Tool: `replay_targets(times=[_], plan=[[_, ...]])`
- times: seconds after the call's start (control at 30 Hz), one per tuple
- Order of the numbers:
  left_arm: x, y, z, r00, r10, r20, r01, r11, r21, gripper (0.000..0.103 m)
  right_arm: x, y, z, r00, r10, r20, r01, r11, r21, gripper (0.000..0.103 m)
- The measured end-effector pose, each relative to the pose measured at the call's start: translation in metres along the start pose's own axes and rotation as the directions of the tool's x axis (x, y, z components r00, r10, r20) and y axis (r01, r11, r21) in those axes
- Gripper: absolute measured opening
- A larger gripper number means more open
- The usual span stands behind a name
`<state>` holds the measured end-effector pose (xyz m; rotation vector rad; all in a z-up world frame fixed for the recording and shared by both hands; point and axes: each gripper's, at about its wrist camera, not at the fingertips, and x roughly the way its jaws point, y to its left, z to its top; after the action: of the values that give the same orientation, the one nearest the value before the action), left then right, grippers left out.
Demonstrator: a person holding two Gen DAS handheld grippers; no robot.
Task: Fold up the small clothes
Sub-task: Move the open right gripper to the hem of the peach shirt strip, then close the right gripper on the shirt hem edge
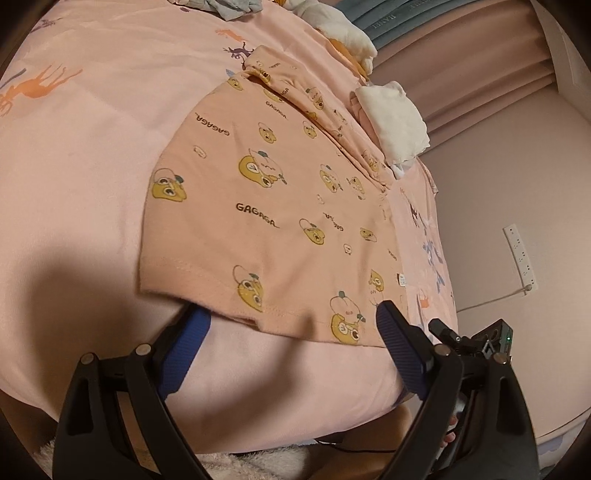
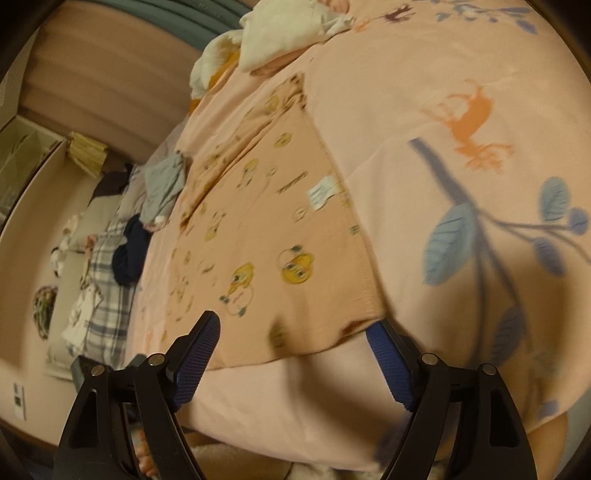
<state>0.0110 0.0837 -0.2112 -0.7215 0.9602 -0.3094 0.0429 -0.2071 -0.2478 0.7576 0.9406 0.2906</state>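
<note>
A small peach shirt point(image 1: 258, 199) printed with yellow cartoon faces and "GAGAGA" lies flat on the pink bedsheet point(image 1: 81, 177). My left gripper point(image 1: 291, 314) is open at the shirt's near hem; its left finger point(image 1: 184, 347) goes under the hem corner and its right finger point(image 1: 399, 343) lies over the hem. In the right wrist view the same shirt point(image 2: 258, 229) shows. My right gripper point(image 2: 295, 328) is open at the near hem, with its right finger point(image 2: 391, 362) under the hem corner and its left finger point(image 2: 195, 350) on top.
A folded white garment point(image 1: 395, 118) lies on the bed beyond the shirt. More clothes are piled at the far end point(image 1: 343, 26). Grey and dark clothes point(image 2: 162, 184) and a plaid cloth point(image 2: 107, 295) lie at the bed's left side. A power strip point(image 1: 521, 254) hangs on the wall.
</note>
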Motion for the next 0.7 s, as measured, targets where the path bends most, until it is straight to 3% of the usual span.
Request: replay_targets(times=[0.17, 0.33, 0.6, 0.7], plan=[[0.002, 0.001, 0.0, 0.999, -0.04, 0.014, 0.04, 0.999, -0.027, 0.091, 0.006, 0.006, -0.002, 1.0, 0.018, 0.02, -0.019, 1.0, 0.003, 0.091], [0.008, 0.005, 0.004, 0.995, -0.088, 0.053, 0.091, 0.994, -0.053, 0.092, 0.008, 0.0, 0.0, 0.995, 0.099, 0.028, -0.101, 0.993, 0.059, 0.091], [0.023, -0.006, 0.013, 0.995, -0.021, 0.098, 0.02, 1.0, 0.01, 0.091, 0.018, 0.009, 0.004, 0.995, 0.091, 0.035, -0.091, 0.996, 0.016, 0.091], [0.022, 0.0, 0.015, 0.992, -0.012, 0.127, 0.014, 1.0, -0.011, 0.086, 0.017, 0.007, 0.005, 0.994, 0.101, 0.043, -0.101, 0.995, 0.006, 0.089]])
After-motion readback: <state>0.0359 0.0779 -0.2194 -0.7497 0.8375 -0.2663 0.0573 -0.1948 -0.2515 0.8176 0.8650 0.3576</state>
